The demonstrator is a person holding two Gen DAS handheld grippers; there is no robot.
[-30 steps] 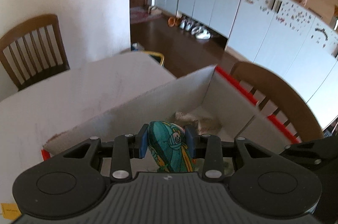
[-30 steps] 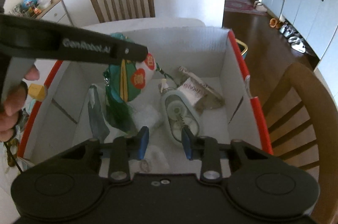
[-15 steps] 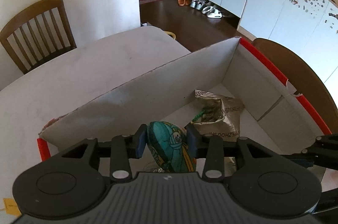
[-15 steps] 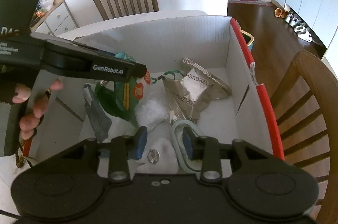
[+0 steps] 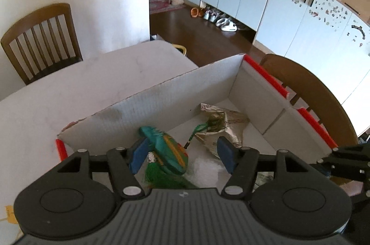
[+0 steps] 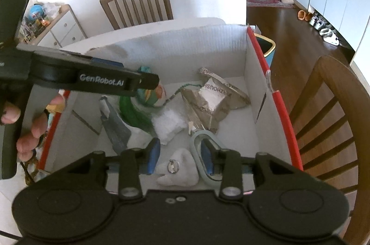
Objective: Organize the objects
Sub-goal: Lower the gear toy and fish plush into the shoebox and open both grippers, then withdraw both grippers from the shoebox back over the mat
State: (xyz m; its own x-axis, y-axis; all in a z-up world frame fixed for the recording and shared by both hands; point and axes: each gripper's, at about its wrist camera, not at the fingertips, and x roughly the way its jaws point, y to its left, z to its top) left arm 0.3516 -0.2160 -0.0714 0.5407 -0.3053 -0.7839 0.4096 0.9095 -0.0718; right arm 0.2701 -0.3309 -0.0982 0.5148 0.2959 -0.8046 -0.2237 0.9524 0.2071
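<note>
A white cardboard box [image 5: 175,92] with red edge tape stands on the table; it also shows in the right wrist view [image 6: 185,46]. My left gripper [image 5: 182,153] is open above the box; the teal and green toy [image 5: 166,150] lies loose between its fingers, falling into the box. The toy [image 6: 148,94] shows partly behind the left gripper's arm. My right gripper [image 6: 180,158] is open and empty over the box's near side, above a grey plush piece [image 6: 178,168] and a pale green oval case [image 6: 203,152].
The box also holds a silver foil bag [image 6: 212,99], a white plastic wad [image 6: 168,124] and a grey wrapper [image 6: 115,127]. Wooden chairs [image 5: 41,41] [image 6: 330,120] stand by the white table [image 5: 69,83]. A drawer unit [image 6: 57,25] stands at the far left.
My left gripper has opened and let go of the teal toy, which tips to the left and drops into the box. The right gripper has pulled back a little.
</note>
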